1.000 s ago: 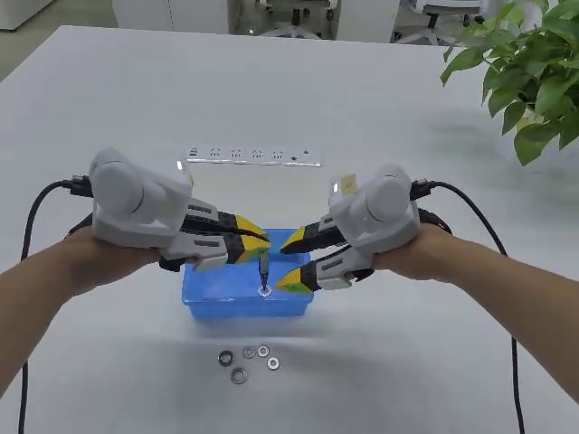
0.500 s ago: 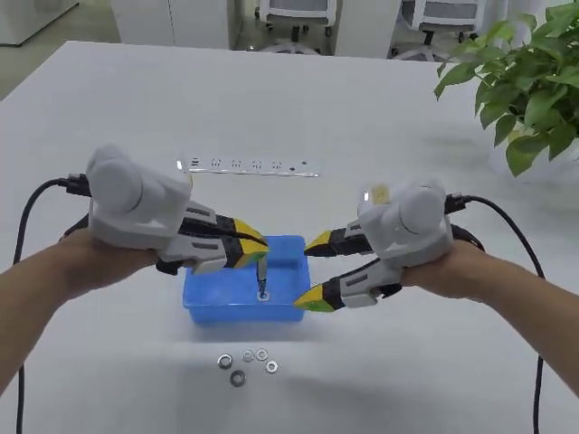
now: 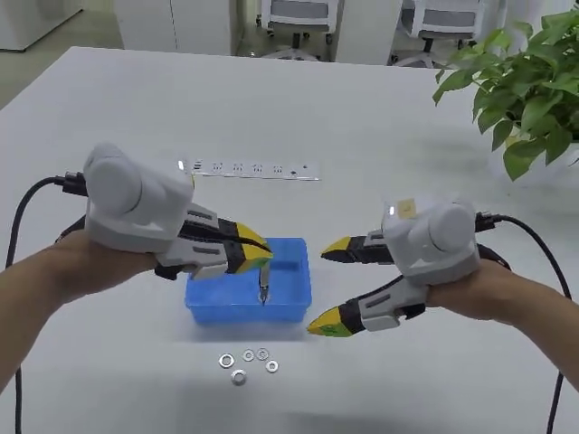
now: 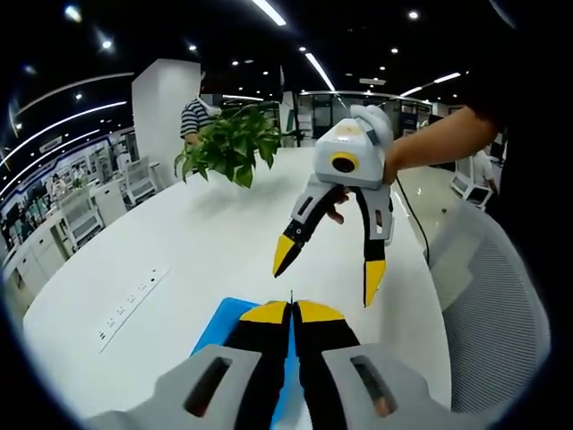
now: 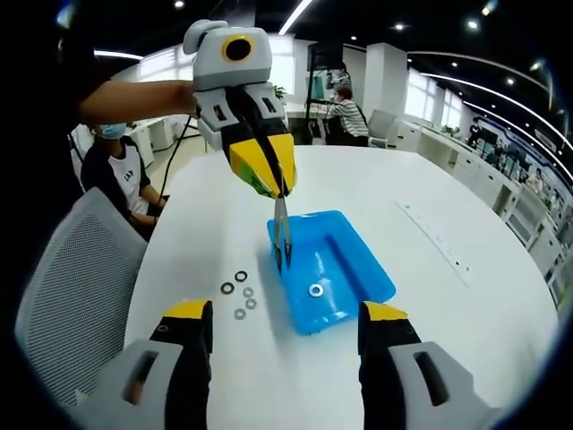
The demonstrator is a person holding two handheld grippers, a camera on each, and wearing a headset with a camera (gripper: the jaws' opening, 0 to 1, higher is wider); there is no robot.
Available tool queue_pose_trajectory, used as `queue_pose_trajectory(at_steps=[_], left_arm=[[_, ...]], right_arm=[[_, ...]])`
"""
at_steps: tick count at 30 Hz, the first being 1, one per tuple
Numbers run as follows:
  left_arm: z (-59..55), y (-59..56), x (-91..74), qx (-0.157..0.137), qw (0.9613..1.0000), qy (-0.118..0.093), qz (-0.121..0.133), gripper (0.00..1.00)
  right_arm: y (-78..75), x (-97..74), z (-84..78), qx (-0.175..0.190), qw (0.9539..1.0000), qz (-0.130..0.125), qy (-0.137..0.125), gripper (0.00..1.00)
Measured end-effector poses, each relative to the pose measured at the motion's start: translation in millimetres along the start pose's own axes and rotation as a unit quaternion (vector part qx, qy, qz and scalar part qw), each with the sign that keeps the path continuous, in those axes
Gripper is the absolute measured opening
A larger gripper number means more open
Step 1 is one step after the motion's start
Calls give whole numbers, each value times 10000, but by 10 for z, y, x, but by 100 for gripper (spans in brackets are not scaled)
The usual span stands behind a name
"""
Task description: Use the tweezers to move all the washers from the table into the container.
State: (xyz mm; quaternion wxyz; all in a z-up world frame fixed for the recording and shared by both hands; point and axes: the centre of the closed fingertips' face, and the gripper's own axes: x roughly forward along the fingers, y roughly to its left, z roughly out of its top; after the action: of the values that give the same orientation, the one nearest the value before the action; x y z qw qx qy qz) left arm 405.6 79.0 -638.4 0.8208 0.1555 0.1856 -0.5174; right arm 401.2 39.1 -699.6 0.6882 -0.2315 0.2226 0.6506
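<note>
My left gripper (image 3: 258,253) is shut on the tweezers (image 3: 263,285), which hang tips down over the blue container (image 3: 291,262). In the right gripper view the tweezers (image 5: 282,237) point into the container (image 5: 349,260), beside one washer (image 5: 316,289) lying on its floor. Several washers (image 3: 249,360) lie on the table in front of the container, also seen as a washer cluster (image 5: 240,291). My right gripper (image 3: 326,285) stands open just right of the container, nothing between its jaws. The left gripper view shows the right gripper (image 4: 327,276) open ahead.
A white power strip (image 3: 249,168) lies behind the container. A green plant (image 3: 525,81) stands at the far right. Cables trail from both grippers. Office chairs (image 3: 294,18) stand beyond the table's far edge, and a seated person (image 5: 121,170) is at the table side.
My right gripper has drawn back to the right, away from the tweezers and container, with its jaws spread wider. The left gripper and tweezers have stayed over the container.
</note>
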Motion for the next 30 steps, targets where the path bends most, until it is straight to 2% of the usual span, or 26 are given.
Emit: queue_pose_trajectory(at_steps=[6,14,25,30], left_arm=[[-21,-88,-21,12,10000,19,-62,6],[-73,-227,16,34,9999,21,-156,6],[-155,-333,75,37,9996,8,-278,6],[-250,-373,113,33,9995,92,-310,6]], right_arm=[[38,-34,-45,22,10000,-68,-1,74],[100,-43,-93,52,10000,-62,-1,79],[133,-35,-118,47,10000,-20,16,79],[142,-38,-131,57,10000,-11,39,79]])
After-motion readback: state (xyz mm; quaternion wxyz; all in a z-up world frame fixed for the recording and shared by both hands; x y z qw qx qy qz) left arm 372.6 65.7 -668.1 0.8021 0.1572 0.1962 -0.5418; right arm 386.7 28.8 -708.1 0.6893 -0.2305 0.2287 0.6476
